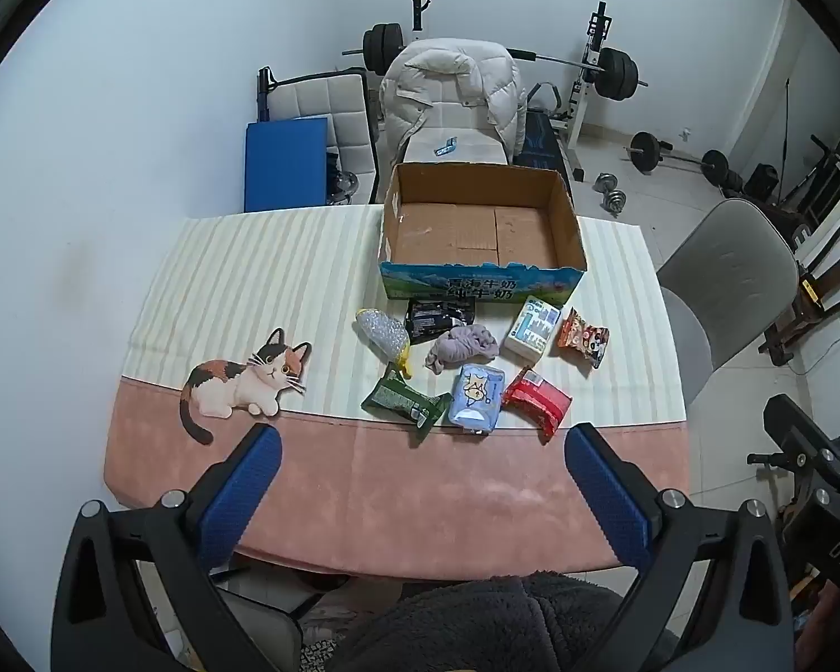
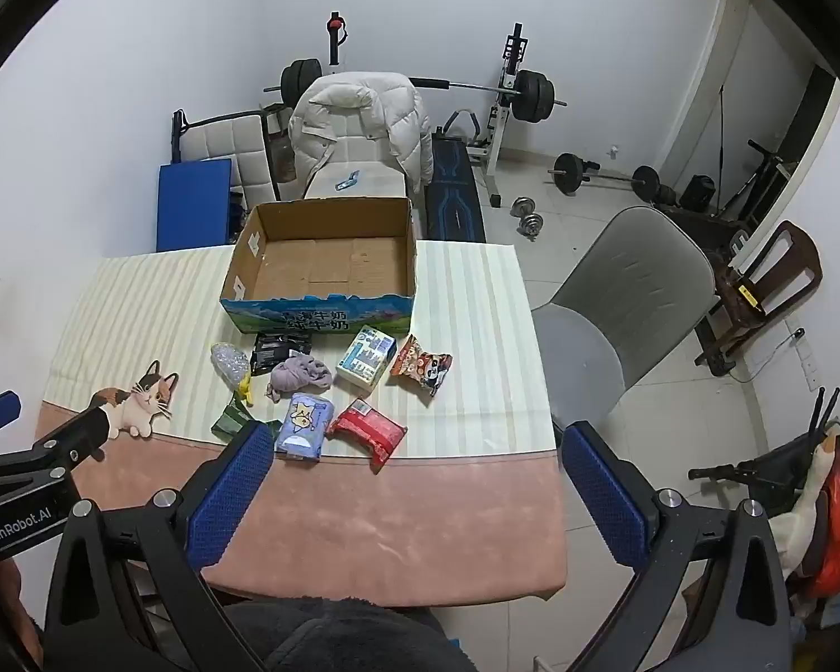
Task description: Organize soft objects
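Note:
An empty cardboard box (image 1: 479, 224) (image 2: 322, 257) stands at the table's far side. In front of it lie several soft items: a purple cloth (image 1: 463, 346) (image 2: 298, 374), a blue tissue pack (image 1: 477, 396) (image 2: 302, 425), a red packet (image 1: 536, 402) (image 2: 367, 432), a green packet (image 1: 403, 400), a white tissue pack (image 1: 532, 329) (image 2: 365, 361), a snack bag (image 1: 583, 336) (image 2: 421, 364), a black packet (image 1: 439, 318) and a bubble-wrapped item (image 1: 383, 333) (image 2: 229, 363). My left gripper (image 1: 423, 487) and right gripper (image 2: 414, 481) are both open and empty, above the table's near edge.
A cat-print tablecloth (image 1: 241, 381) covers the table. A grey chair (image 2: 616, 302) stands to the right, a chair with a white jacket (image 1: 448, 95) behind the box. Barbells and weights (image 2: 588, 173) lie on the floor. The left gripper's body (image 2: 22, 465) shows at left.

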`<state>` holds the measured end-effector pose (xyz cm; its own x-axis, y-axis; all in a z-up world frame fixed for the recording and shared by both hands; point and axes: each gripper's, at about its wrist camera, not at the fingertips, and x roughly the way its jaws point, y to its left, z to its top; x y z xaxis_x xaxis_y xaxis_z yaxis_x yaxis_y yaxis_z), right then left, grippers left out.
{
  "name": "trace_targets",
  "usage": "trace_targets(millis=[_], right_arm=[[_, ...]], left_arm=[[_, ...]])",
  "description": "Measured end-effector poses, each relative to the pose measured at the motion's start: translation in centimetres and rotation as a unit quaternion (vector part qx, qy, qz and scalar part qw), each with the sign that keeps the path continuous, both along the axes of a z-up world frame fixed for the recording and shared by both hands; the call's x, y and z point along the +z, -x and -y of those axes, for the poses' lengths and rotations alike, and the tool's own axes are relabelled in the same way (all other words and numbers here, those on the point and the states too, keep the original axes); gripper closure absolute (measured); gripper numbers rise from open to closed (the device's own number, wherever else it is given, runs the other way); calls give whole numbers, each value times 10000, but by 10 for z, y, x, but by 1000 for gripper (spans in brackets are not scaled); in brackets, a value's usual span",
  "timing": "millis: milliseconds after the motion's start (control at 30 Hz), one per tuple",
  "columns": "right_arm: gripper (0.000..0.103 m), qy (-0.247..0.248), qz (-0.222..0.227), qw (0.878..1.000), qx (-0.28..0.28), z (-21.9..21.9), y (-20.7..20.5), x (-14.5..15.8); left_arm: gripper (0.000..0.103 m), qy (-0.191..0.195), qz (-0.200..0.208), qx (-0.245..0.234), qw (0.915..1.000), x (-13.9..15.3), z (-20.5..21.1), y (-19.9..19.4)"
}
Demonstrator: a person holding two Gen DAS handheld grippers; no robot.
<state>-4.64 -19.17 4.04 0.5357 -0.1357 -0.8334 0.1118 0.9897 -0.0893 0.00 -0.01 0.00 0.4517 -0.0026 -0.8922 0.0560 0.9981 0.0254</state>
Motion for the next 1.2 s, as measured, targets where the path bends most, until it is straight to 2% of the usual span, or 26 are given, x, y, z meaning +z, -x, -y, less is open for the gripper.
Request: trace_targets(millis=[633, 1200], right_arm=[[0, 2, 113, 9998, -186, 4, 11, 6], [0, 29, 161, 9997, -199, 3, 6, 8]], left_arm=[[0, -1, 28, 16, 10000, 2, 2, 5], [0, 36, 47, -6, 10000, 15, 9, -8]])
